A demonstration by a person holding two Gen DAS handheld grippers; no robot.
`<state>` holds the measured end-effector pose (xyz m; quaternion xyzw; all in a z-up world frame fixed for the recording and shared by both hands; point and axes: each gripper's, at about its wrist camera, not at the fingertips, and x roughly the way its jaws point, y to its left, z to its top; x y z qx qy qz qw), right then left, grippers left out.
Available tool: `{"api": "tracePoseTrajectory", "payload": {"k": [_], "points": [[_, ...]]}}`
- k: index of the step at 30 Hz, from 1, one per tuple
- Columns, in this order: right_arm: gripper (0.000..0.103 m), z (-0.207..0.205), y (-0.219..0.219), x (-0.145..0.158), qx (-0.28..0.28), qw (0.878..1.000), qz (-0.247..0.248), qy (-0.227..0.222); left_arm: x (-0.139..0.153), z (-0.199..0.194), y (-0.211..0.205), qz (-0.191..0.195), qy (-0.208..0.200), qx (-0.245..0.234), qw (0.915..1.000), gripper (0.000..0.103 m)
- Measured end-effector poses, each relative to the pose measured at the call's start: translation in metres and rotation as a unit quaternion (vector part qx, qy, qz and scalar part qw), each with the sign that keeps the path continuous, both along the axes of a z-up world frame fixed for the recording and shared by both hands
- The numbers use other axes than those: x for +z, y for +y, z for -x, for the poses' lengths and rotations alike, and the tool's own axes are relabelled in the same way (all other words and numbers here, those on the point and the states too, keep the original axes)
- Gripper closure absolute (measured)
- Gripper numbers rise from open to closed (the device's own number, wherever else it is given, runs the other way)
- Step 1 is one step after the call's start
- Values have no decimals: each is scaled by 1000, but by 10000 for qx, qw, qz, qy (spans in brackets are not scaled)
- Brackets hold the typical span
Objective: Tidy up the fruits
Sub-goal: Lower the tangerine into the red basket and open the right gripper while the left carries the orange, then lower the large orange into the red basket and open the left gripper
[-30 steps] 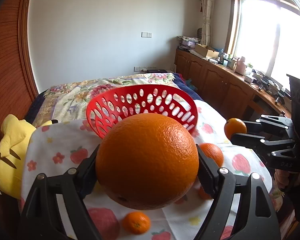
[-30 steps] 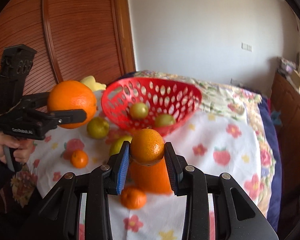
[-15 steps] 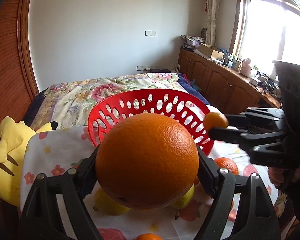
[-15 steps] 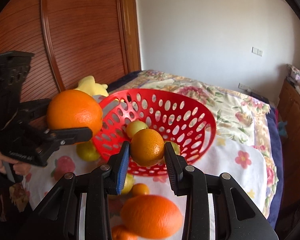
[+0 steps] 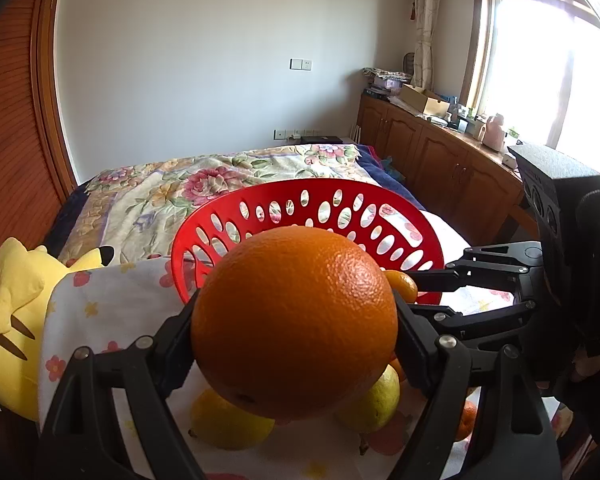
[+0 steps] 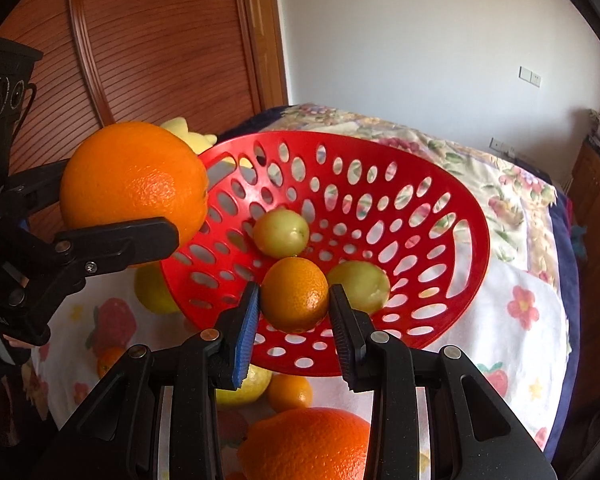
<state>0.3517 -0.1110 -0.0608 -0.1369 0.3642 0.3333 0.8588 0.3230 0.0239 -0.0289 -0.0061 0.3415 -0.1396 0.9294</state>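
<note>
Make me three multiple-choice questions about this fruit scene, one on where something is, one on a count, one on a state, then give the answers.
1. Where is the small orange held by the right claw?
A. over the red basket
B. on the wooden cabinets
C. beside the yellow plush toy

2. How many yellow-green fruits lie inside the basket?
A. none
B. two
C. five

3. What is the left claw doing?
A. hanging open and empty
B. gripping a large orange
C. pinching the basket's rim

Answers: 1 A, the right wrist view shows it against the basket's inside. 2 B, two lie at the bottom. 3 B, both pads press the orange's sides.
</note>
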Motion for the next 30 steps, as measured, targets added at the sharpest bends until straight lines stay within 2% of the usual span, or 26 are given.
{"api": "tracePoseTrajectory", "payload": {"k": [7,10,18,30], "points": [[67,-4,-1,-1,-132,9999,-91,52,-4,-9,-2,-30,32,6,10000,20],[66,-2,-7,4,-187,9997,-147,-12,-8,-10,-4,-154,17,40,9999,20],[62,16,-31,23,-437,9980,-399,-223,-12,-18,-9,-113,79,-27,9999,20],[59,32,-48,26,-545,9966,-568,-226,-18,-31,-43,-240,210,-200,9993,20]]}}
